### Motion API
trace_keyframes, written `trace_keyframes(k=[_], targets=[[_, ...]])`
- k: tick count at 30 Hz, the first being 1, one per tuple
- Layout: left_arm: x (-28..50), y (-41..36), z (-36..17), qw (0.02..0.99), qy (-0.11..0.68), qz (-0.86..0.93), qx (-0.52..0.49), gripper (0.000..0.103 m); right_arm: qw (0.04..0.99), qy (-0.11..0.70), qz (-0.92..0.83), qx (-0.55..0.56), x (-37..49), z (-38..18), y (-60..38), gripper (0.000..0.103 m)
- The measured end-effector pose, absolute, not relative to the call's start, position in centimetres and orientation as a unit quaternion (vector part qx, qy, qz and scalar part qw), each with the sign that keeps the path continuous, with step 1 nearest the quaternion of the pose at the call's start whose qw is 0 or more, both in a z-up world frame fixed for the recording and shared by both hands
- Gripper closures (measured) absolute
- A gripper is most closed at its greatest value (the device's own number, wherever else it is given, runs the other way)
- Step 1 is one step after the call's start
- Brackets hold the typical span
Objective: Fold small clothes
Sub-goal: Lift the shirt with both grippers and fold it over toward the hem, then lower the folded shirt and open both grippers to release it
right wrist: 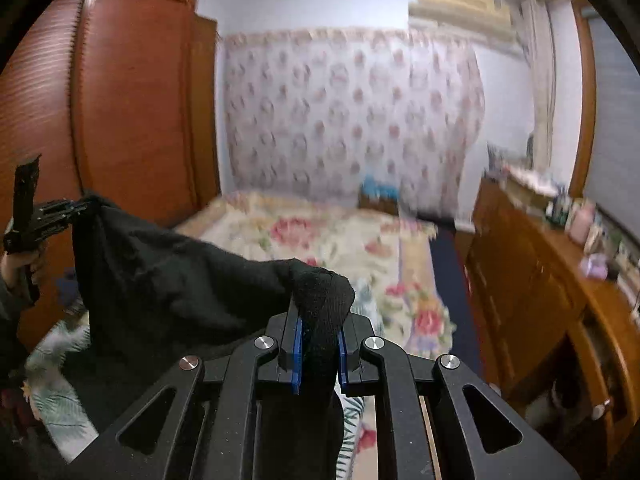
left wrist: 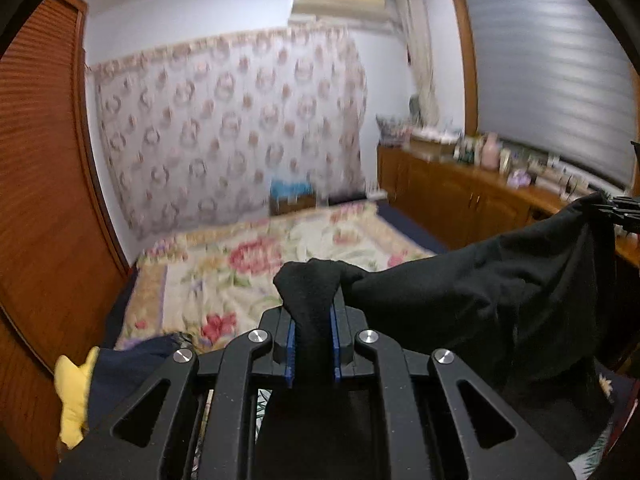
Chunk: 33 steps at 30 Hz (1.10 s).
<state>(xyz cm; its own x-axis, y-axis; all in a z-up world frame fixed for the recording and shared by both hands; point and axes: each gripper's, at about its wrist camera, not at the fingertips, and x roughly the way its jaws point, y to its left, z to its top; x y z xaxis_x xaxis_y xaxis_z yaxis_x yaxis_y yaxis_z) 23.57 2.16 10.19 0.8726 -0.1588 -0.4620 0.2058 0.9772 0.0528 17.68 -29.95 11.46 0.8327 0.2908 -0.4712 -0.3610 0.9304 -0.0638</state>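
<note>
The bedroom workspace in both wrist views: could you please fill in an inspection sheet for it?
Surface: bed under a floral cover.
Job's things: black garment stretched in the air between both grippers.
Clutter: yellow cloth at lower left, beside dark blue fabric.
Grippers: left gripper and right gripper each have jaws shut on the garment.
Cables: nothing seen.
Surroundings: wooden wardrobe, floral curtain, cluttered sideboard.
</note>
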Motion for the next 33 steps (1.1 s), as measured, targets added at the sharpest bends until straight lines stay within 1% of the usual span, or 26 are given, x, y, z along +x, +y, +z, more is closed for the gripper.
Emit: trace_keyframes(k=[3,8,12,20,23,24,25,26,28,29,30,31,32,33], targets=[[26.6,1.6,8.3,0.960,0.257,-0.088,0.059,0.089,0.948,0.262,0.162,-0.079,21.0,10.0,-28.9,0.090],[30.1,0.8,5.9,0.952,0.287,-0.085,0.068,0.089,0.942,0.291,0.153,-0.067,25.7,9.6,-28.3,0.090],[32.5,0.3,4.3,0.944,0.310,-0.087,0.068,0.089,0.934,0.317,0.155,-0.057,27.5,8.5,-29.8,0.090],[35.6,0.0,0.8,0.928,0.355,-0.088,0.065,0.089,0.921,0.356,0.154,-0.043,29.7,7.4,-29.6,0.090],[36.0,-0.1,0.4,0.925,0.364,-0.090,0.062,0.080,0.921,0.357,0.153,-0.033,30.5,6.9,-29.9,0.089],[35.6,-0.2,0.4,0.925,0.363,-0.093,0.061,0.075,0.921,0.356,0.154,-0.028,30.5,6.9,-29.8,0.086],[35.2,-0.2,0.3,0.926,0.360,-0.095,0.060,0.067,0.922,0.355,0.153,-0.025,30.7,6.7,-29.7,0.084],[34.9,0.0,0.3,0.927,0.358,-0.097,0.058,0.062,0.922,0.355,0.153,-0.023,30.6,6.8,-29.7,0.083],[34.0,0.2,0.2,0.927,0.357,-0.106,0.049,0.047,0.923,0.354,0.149,-0.026,30.4,6.5,-29.4,0.076],[33.4,0.3,0.1,0.926,0.359,-0.109,0.045,0.042,0.924,0.353,0.147,-0.029,30.1,6.6,-29.4,0.074],[32.9,0.4,0.0,0.926,0.358,-0.111,0.042,0.034,0.925,0.349,0.147,-0.031,29.9,6.4,-29.4,0.070],[32.2,0.5,0.0,0.927,0.355,-0.113,0.038,0.028,0.926,0.345,0.146,-0.030,29.3,6.4,-29.5,0.064],[31.5,0.6,-0.1,0.928,0.354,-0.114,0.034,0.027,0.928,0.342,0.145,-0.028,28.8,6.5,-29.7,0.059],[30.9,0.6,-0.3,0.927,0.354,-0.116,0.033,0.026,0.929,0.339,0.146,-0.025,28.4,6.2,-29.8,0.052]])
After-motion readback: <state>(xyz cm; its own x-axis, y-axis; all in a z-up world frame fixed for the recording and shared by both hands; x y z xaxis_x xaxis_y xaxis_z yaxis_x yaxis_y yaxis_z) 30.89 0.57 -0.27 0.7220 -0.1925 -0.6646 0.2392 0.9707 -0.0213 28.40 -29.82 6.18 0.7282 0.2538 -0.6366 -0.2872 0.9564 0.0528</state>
